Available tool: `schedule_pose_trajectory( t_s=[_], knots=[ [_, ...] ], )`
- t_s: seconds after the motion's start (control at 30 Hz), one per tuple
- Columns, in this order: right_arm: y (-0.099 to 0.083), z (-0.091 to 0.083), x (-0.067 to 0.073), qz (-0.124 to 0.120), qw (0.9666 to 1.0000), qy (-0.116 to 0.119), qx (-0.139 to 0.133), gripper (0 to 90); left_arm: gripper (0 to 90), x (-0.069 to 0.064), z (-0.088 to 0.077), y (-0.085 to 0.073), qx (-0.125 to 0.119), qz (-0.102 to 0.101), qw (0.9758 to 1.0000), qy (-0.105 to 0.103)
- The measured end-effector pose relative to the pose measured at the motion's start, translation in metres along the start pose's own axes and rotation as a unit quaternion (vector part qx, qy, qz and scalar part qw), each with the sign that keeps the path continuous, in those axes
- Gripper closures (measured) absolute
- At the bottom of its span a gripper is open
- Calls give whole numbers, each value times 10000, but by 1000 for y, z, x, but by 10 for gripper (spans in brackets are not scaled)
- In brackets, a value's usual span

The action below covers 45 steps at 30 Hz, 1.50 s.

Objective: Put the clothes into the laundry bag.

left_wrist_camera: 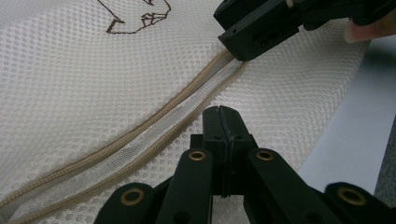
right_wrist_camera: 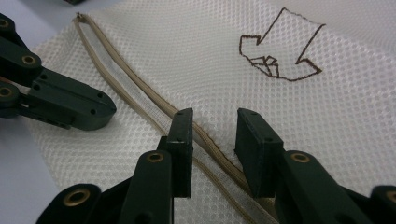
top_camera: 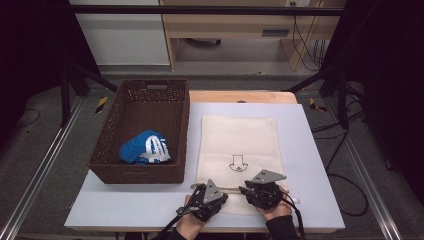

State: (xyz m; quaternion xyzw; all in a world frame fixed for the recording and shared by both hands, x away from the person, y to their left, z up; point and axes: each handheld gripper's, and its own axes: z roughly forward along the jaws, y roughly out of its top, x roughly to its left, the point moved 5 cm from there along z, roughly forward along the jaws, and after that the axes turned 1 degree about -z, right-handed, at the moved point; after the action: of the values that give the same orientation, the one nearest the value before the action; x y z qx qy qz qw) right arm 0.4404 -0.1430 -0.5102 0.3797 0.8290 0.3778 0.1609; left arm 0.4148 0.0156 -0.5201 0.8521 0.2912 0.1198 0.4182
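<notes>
The mesh bag (top_camera: pixel 239 145) is lying limp and light at the worktop's near edge; the zip (right_wrist_camera: pixel 140 95) is the firmest hold. Left tool (left_wrist_camera: pixel 223 122) is sitting clenched on the mesh by it, right tool (right_wrist_camera: pixel 213 135) straddling it released

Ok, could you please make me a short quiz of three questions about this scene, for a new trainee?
1. True or false: the blue and white bundle lies inside the brown basket.
2. What runs between the open jaws of the right claw? A) the zipper of the mesh bag B) a spoon C) a rope
3. Fill in: the left claw is ____ (open or shut).
Key: 1 true; 2 A; 3 shut.
</notes>
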Motion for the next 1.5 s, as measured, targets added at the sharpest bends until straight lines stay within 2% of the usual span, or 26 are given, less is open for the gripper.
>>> schedule_pose_trajectory(
  t_s=[0.1, 0.23, 0.3, 0.37, 0.53, 0.67, 0.77, 0.93, 1.0, 1.1, 1.13, 1.17, 1.27, 1.33, 1.43, 1.5],
  knots=[
    [-2, 3, 0, 3, 10000, -34, 88, 684, 889, 0, 0, 0, -18, 26, 10000, 25],
    [-2, 4, 0, 0, 9999, -41, 105, 689, 888, 1, 0, -1, -9, -78, 10000, -60],
    [-2, 5, -1, -22, 9999, -37, 104, 697, 888, 1, 0, -1, -29, -59, 10000, -41],
    [-1, 7, -2, 34, 9999, -75, 109, 721, 888, 1, 0, -1, -28, -43, 10000, -31],
    [0, 8, -4, -38, 9998, -148, 140, 788, 888, 1, 0, -1, -32, -56, 10000, -32],
    [1, 9, -5, -37, 9996, -193, 195, 847, 887, -1, 0, -1, -31, 50, 10000, 59],
    [2, 8, -5, -71, 9995, -207, 244, 867, 875, -1, -1, 0, -15, 36, 10000, 22],
    [4, 7, -5, -107, 9994, -199, 254, 877, 805, 2, -4, 6, -66, 28, 10000, 55],
    [8, 3, -6, 10, 9997, -202, 152, 879, 758, 8, -10, 19, -182, 65, 9997, 173],
    [13, -2, -7, -23, 9998, -199, 24, 881, 648, 13, -13, 32, -247, 157, 9990, 344],
    [13, -2, -7, -23, 9998, -199, 24, 881, 600, 13, -13, 32, -247, 157, 9990, 344],
    [16, -5, -8, -52, 9998, -207, -45, 882, 556, 17, -11, 40, -257, 271, 9983, 439],
    [20, -10, -9, -37, 9997, -210, -153, 884, 486, 23, -1, 47, -65, 409, 9976, 563],
    [21, -11, -9, -14, 9996, -211, -170, 884, 489, 25, 3, 47, 25, 438, 9971, 621],
    [24, -15, -11, -2, 9994, -209, -283, 884, 579, 30, 14, 44, 204, 463, 9957, 773],
    [24, -15, -11, 1, 9994, -208, -281, 885, 670, 30, 16, 42, 257, 517, 9954, 761]
  ],
)
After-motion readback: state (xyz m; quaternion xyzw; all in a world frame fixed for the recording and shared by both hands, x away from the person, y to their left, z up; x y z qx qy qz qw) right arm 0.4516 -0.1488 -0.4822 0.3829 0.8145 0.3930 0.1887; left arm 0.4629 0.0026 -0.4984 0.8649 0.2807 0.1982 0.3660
